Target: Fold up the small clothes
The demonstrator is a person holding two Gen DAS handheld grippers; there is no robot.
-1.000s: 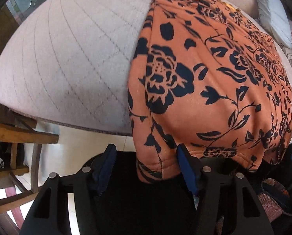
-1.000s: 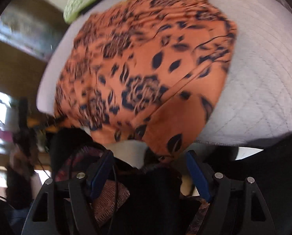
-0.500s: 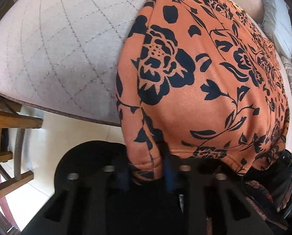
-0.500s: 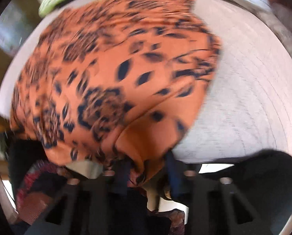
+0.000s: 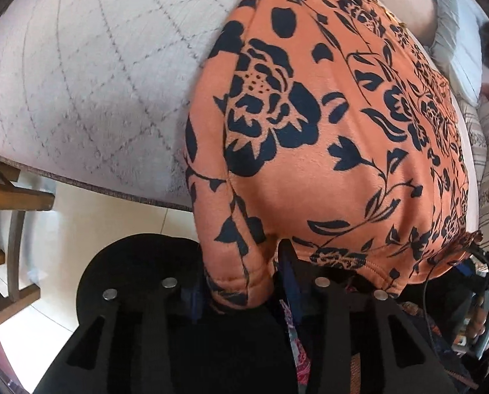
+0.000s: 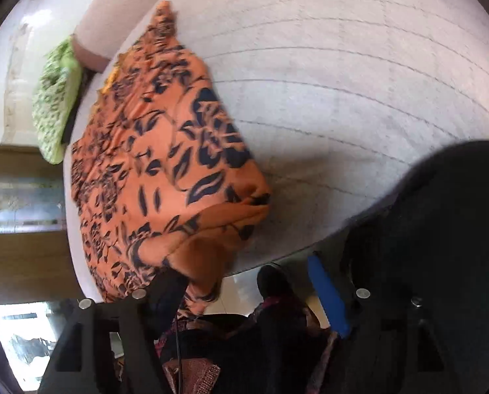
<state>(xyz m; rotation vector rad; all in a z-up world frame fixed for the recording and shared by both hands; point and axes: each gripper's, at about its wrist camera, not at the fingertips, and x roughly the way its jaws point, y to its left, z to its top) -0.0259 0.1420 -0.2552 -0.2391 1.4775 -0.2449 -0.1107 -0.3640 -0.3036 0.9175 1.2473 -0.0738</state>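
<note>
Gripping the hem corner, left gripper (image 5: 241,290) has jaws narrow, just eased, cloth bunched between. Right gripper (image 6: 244,290) has just opened wide, cloth beside one finger. Garment (image 5: 326,124) lies on the quilted pad (image 5: 90,82), overhanging. Regrip both corners evenly first.

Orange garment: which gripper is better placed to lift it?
Left. The left gripper, jaws just opening, has the garment corner between them; the right gripper, also opening, gapes with cloth by one finger.
</note>
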